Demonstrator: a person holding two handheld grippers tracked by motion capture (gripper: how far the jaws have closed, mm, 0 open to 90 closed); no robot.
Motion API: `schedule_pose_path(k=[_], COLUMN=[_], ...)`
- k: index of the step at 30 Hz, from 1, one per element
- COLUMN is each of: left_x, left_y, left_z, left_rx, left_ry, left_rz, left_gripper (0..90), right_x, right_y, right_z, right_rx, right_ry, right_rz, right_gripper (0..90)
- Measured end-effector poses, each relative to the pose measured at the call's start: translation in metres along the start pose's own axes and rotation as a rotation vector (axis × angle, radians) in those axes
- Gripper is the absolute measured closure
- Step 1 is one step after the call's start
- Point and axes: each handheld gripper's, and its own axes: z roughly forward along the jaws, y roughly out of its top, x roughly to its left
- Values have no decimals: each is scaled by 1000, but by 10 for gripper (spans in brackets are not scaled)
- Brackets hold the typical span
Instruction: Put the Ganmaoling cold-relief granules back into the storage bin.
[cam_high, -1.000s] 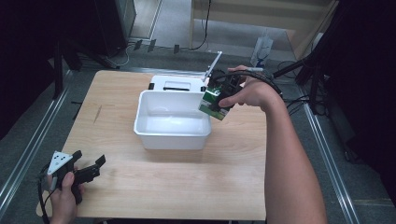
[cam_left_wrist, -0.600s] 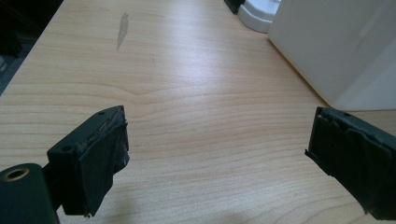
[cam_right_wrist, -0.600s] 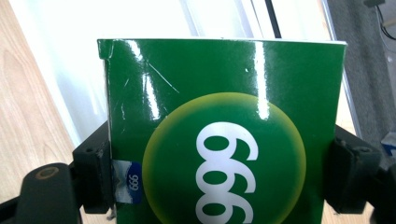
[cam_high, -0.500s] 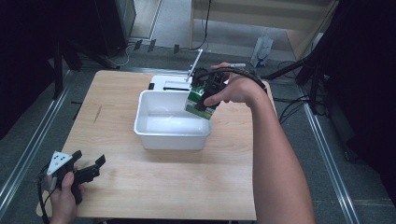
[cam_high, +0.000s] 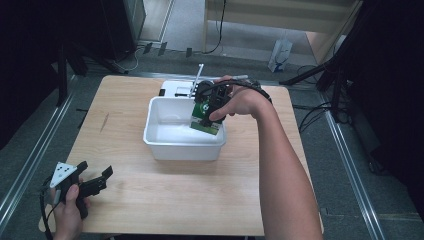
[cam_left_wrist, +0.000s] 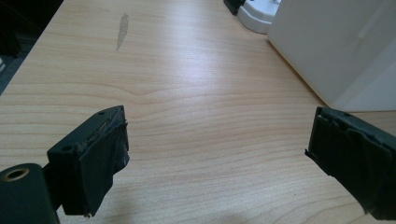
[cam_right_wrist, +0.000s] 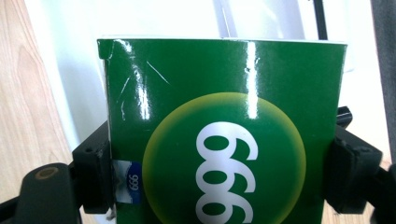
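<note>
The green box is held over the right part of the white tub, which stands in the middle of the wooden table. In the high view the box is tilted, and its lower edge hangs above the inside of the tub, close to the right wall. Whether it touches the tub cannot be told. The right gripper holds the box from above; the hand of the person closes around the gripper and the forearm comes in from the bottom right.

In the right gripper view the two black jaws press on the left and right sides of the green box, so the jaws are closed on it as far as the box allows. The front of the box shows a yellow-green circle with white figures "999", and a small blue label sits near the left jaw. Behind the box the white wall of the tub is visible.

The left gripper rests low at the near left corner of the table, well apart from the tub. In the left gripper view its jaws stand wide open with only bare wood between them, and they hold nothing.

Behind the tub a white device stands on the table, just beside the far wall of the tub.
</note>
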Motion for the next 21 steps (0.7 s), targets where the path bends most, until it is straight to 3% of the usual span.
schedule_pose_path(k=[4, 6, 7, 8, 11, 18, 21], left_x=[0, 0, 0, 0, 0, 0, 0], left_y=[0, 0, 0, 0, 0, 0, 0], left_z=[0, 0, 0, 0, 0, 0, 0], left_rx=[-1, -2, 0, 0, -5, -4, -7], left_ry=[0, 1, 1, 1, 1, 2, 1], left_rz=[-1, -3, -2, -2, -4, -2, -5], left_gripper=[56, 56, 56, 56, 56, 56, 56], right_x=[0, 3, 6, 6, 8, 7, 8], right_y=[-6, -9, -12, -12, -16, -18, -18], right_z=[10, 16, 22, 22, 31, 43, 52], right_rx=[-25, -23, -22, -22, -32, -40, -12], right_ry=[10, 4, 11, 11, 21, 30, 41], right_rz=[-42, -86, -131, -131, -193, -190, -178], right_gripper=[164, 163, 162, 162, 162, 161, 160])
